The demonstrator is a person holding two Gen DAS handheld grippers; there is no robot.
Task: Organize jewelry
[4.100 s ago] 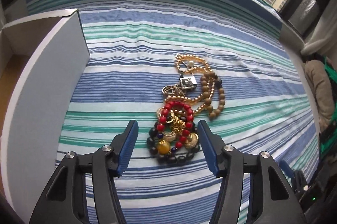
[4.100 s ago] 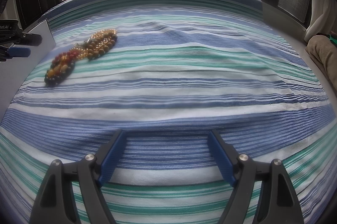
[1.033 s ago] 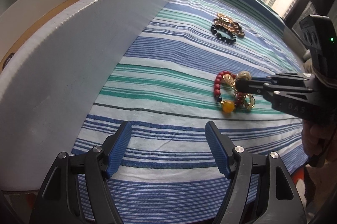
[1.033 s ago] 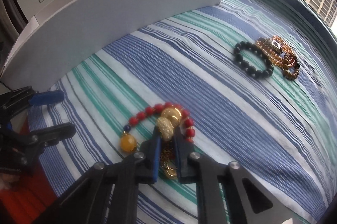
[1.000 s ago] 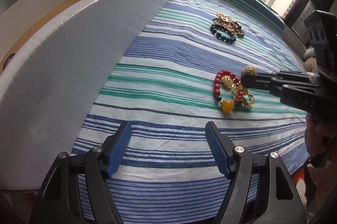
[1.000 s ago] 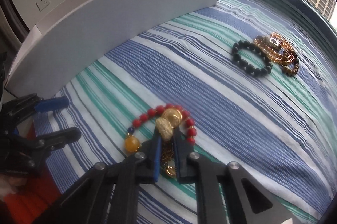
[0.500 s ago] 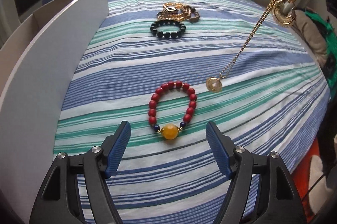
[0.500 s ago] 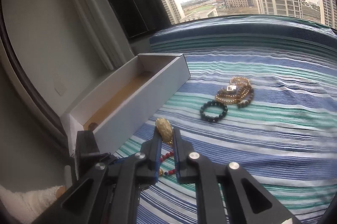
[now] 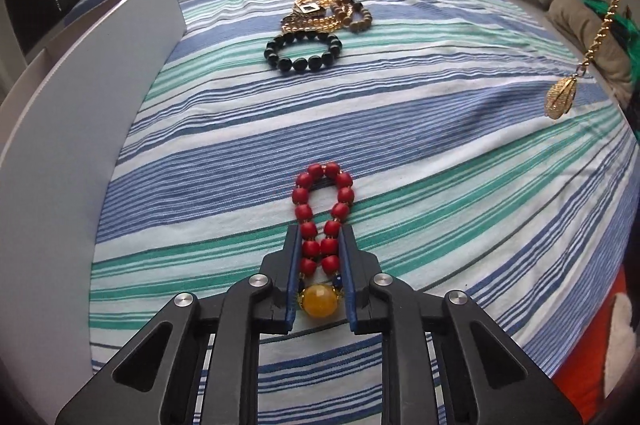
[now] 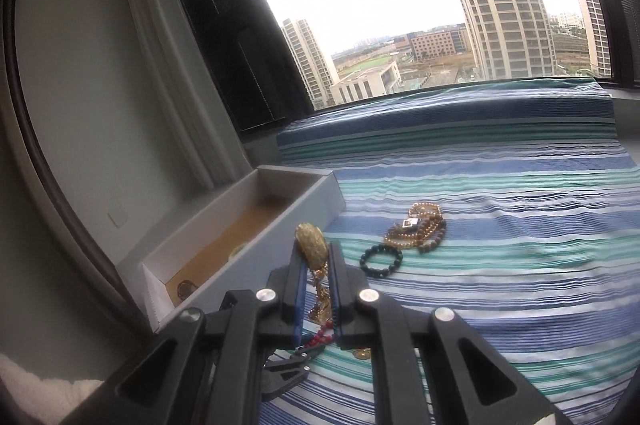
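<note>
A red bead bracelet (image 9: 315, 170) with a yellow bead (image 9: 320, 301) lies on the striped bedcover (image 9: 420, 145). My left gripper (image 9: 320, 231) is closing on it. Its blue pads squeeze the loop into a narrow oval. The right gripper (image 10: 317, 249) is shut on a gold necklace (image 10: 310, 245), held up in the air, with the chain dangling between the fingers. In the left wrist view that necklace's chain and a gold pendant (image 9: 560, 101) hang at the right. Red beads (image 10: 320, 337) show below the right gripper.
An open white cardboard box (image 9: 80, 129) (image 10: 256, 225) runs along the bed's left side, with small items on its brown floor. A black bead bracelet (image 9: 300, 64) (image 10: 384, 273) and a heap of gold and brown beads (image 9: 328, 13) (image 10: 416, 229) lie farther back.
The left jaws have come together around the red bracelet, which is now squeezed narrow. The right gripper has risen with the gold necklace, and its chain now hangs off the bed.
</note>
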